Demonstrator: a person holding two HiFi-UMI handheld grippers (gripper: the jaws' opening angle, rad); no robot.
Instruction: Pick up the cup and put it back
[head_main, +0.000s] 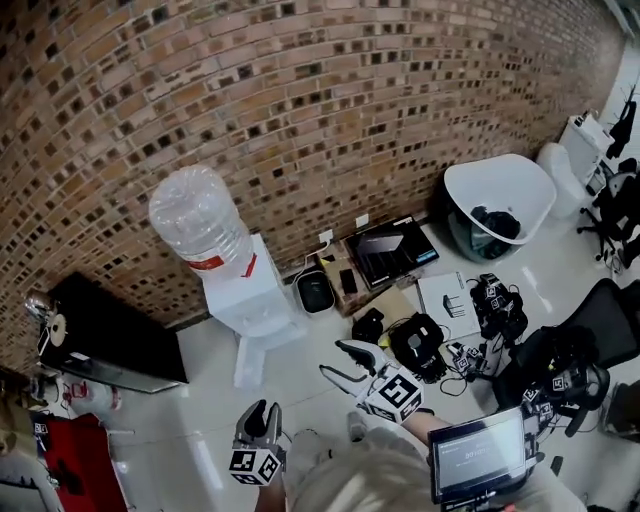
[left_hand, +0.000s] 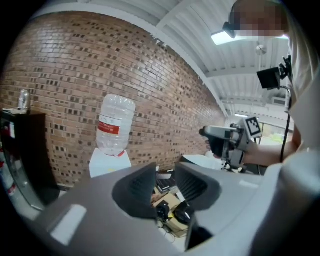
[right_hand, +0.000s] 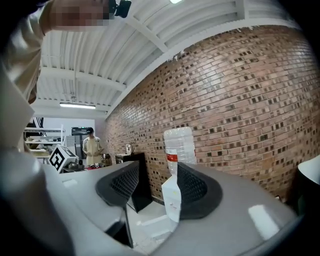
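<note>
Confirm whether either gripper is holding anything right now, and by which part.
Nothing is held. The left gripper and the right gripper both show jaws apart, nothing between them; the water dispenser beyond the right gap is far off.

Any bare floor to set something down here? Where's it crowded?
Free: the tile floor between the black cabinet and the water dispenser, running toward the viewer. Crowded: right of the dispenser, boxes and bags cover the floor up to the office chair.
</note>
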